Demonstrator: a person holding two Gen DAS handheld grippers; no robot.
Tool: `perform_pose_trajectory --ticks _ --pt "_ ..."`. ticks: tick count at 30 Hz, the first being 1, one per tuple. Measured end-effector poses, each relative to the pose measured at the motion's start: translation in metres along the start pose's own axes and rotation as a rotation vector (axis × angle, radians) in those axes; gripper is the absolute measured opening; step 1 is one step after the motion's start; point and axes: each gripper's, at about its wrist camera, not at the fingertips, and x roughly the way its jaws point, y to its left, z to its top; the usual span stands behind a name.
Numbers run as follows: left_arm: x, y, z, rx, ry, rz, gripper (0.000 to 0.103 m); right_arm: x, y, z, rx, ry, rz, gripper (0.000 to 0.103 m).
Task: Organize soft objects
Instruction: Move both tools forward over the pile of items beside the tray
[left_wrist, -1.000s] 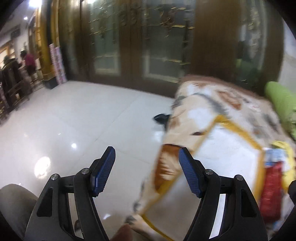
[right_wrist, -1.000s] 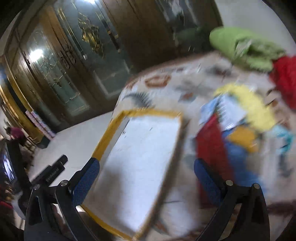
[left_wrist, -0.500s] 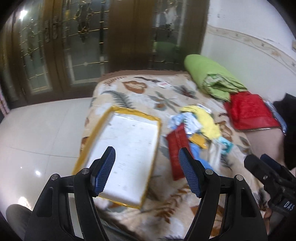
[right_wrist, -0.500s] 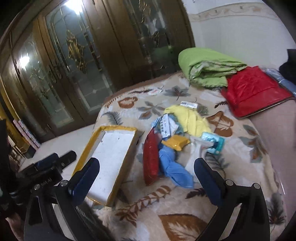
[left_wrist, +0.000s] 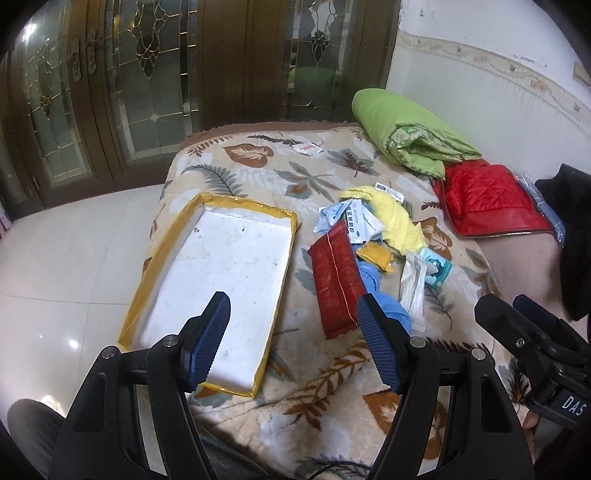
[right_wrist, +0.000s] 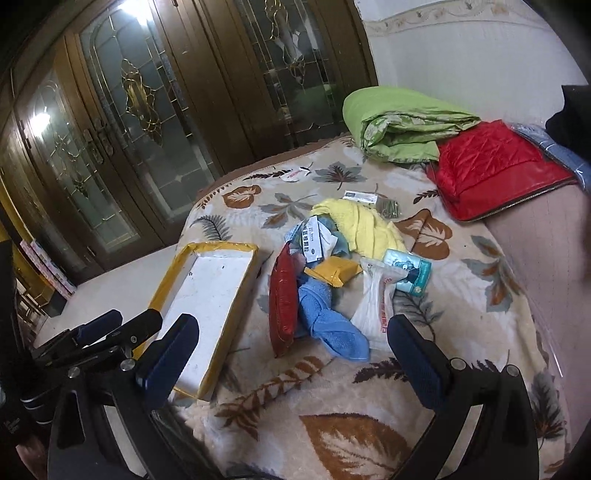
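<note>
Still at the start, it seems: nothing picked yet. Bed (left_wrist: 332, 373) w/ leaf-print blanket fills both views, glass-panel doors (left_wrist: 147, 92) behind, tiled floor to the left. Tray (left_wrist: 221, 273) sits bare, just beside the pile (right_wrist: 332, 266) of cloths & packets mid-bed. Left gripper (left_wrist: 293, 339) & right gripper (right_wrist: 291, 354) hover over the near edge, jaws apart, holding nothing. Next move prob. needs one reaching to the blue cloth (right_wrist: 325, 317), nearest.
</note>
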Motion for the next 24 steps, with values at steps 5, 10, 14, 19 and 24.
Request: perform_pose_trajectory --ticks 5,10,14,19,24 --pt "-0.003 0.009 -0.001 -0.029 0.014 -0.048 0.072 -0.002 -0.005 0.000 0.008 0.009 -0.004 0.102" --pt "-0.005 0.009 -0.001 -0.038 0.013 -0.054 0.072 -0.001 -0.006 -0.001 0.012 0.018 0.011 0.102" --pt "-0.003 0.008 -0.002 -0.044 0.035 -0.069 0.072 0.003 -0.007 -0.004 0.015 0.029 0.021 0.102" --pt "-0.001 0.012 -0.005 -0.059 0.044 -0.047 0.072 0.005 -0.007 -0.007 0.014 0.040 0.029 0.098" --pt "-0.001 0.008 -0.009 -0.031 0.043 -0.053 0.072 0.011 -0.010 -0.009 0.023 0.037 0.022 0.098"
